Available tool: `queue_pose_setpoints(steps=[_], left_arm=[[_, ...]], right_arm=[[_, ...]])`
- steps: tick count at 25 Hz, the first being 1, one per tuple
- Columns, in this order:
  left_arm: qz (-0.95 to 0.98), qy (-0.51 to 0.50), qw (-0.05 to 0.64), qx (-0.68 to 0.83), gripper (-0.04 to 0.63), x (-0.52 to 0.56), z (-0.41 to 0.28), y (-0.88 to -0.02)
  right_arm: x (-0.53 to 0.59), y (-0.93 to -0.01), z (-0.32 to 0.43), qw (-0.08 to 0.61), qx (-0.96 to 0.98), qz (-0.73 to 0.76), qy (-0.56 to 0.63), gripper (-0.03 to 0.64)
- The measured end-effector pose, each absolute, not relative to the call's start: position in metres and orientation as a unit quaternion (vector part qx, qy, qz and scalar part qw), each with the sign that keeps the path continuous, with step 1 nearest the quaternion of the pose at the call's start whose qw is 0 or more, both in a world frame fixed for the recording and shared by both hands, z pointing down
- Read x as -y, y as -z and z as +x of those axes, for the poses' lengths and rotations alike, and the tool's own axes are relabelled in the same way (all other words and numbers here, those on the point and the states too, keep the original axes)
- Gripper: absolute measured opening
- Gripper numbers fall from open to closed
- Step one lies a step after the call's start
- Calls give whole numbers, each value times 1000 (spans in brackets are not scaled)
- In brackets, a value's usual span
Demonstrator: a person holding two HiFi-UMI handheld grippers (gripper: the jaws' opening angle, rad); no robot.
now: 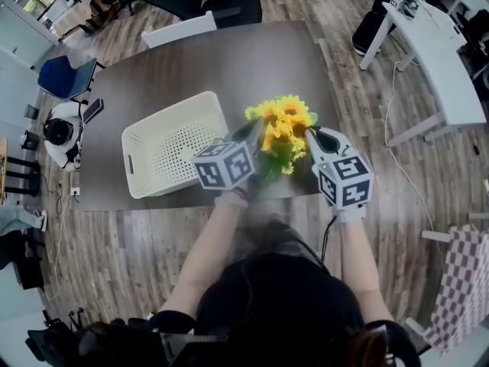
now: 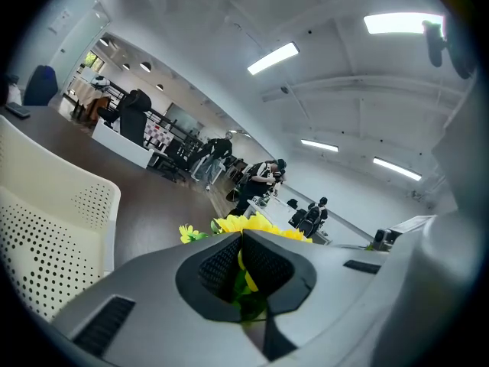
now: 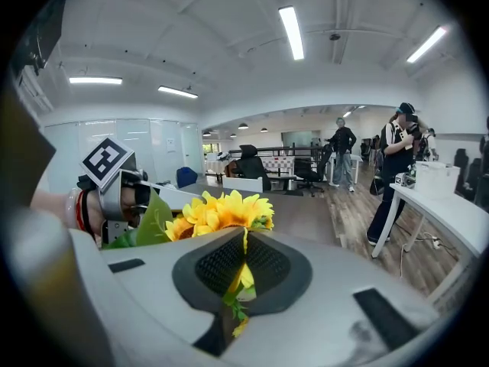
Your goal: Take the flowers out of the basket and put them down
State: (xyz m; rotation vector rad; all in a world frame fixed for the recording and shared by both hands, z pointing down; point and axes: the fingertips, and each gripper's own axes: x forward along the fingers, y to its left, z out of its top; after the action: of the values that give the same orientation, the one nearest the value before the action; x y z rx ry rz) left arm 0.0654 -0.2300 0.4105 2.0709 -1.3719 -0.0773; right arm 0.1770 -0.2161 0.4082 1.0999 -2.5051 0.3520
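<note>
A bunch of yellow sunflowers (image 1: pixel 280 122) with green leaves is held above the brown table (image 1: pixel 229 60), to the right of the white perforated basket (image 1: pixel 134 141). My left gripper (image 1: pixel 255 133) is shut on the bunch's left side and my right gripper (image 1: pixel 312 138) on its right side. In the left gripper view a yellow petal and green stem are pinched in the left gripper (image 2: pixel 243 274), with blooms (image 2: pixel 238 223) above and the basket (image 2: pixel 46 235) at the left. In the right gripper view the right gripper (image 3: pixel 243 270) pinches petals and stem below the blooms (image 3: pixel 221 211). The basket looks empty.
A white chair (image 1: pixel 179 29) and a black chair (image 1: pixel 233 6) stand at the table's far edge, with a blue chair (image 1: pixel 65 75) to the left. A phone (image 1: pixel 93 110) lies near the table's left edge. A white desk (image 1: pixel 435 60) stands at the right. People stand far off.
</note>
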Motion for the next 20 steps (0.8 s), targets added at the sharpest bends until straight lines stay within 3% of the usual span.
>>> queue_pose_setpoints(steps=[20], left_arm=[[773, 10, 353, 528, 4, 228, 86, -461]], right_arm=[[214, -455, 196, 214, 889, 371, -160, 6]])
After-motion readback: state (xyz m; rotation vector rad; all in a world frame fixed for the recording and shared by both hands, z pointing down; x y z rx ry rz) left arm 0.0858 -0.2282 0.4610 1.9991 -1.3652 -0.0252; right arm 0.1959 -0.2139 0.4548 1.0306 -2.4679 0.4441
